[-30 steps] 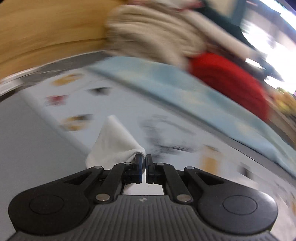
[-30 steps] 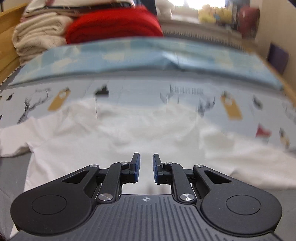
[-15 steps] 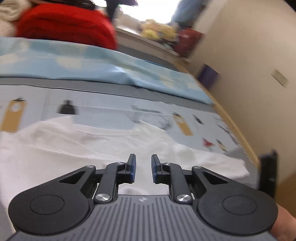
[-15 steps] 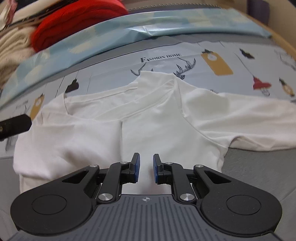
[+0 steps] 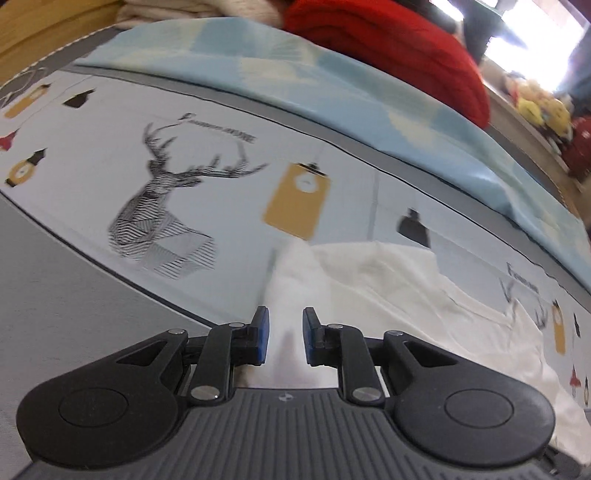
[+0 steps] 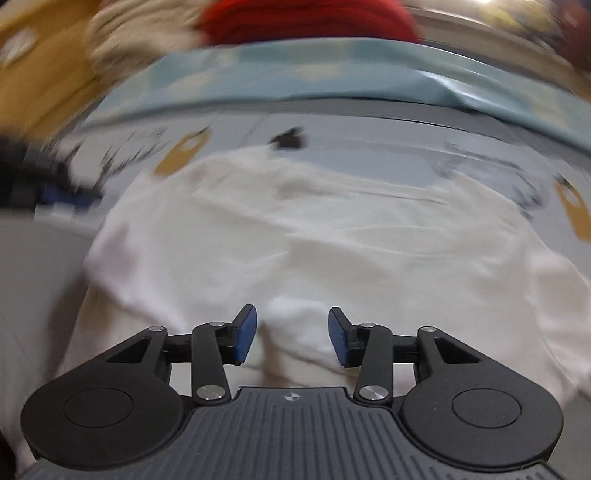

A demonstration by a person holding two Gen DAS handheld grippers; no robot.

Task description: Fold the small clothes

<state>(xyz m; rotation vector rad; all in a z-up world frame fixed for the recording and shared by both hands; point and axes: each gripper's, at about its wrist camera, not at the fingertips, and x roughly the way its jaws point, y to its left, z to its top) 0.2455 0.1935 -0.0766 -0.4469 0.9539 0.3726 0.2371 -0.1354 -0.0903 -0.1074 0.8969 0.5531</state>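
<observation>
A small white shirt [image 5: 388,280] lies spread on the printed bed sheet [image 5: 229,122]. My left gripper [image 5: 284,338] hovers low over the shirt's left edge. Its jaws are a little apart and opening, with white cloth showing below the gap and no pad pressing on it. The right wrist view is blurred. There my right gripper [image 6: 291,336] stands over the shirt's [image 6: 314,240] near edge. Its jaws are opening wide, and a small bump of white cloth lies loose between the pads. The left gripper [image 6: 48,192] shows as a dark smear at the shirt's left side.
A deer print [image 5: 162,206] marks the sheet left of the shirt. Behind lies a light blue quilt [image 5: 332,92], with a red blanket [image 5: 388,48] and beige folded blankets [image 5: 192,11] stacked beyond it. A wooden headboard [image 5: 44,29] runs far left. Toys [image 5: 539,107] sit far right.
The left gripper let go of the white cloth it pinched, swung right, then came back to the shirt's left edge. The right gripper sank closer to the shirt and its jaws widened.
</observation>
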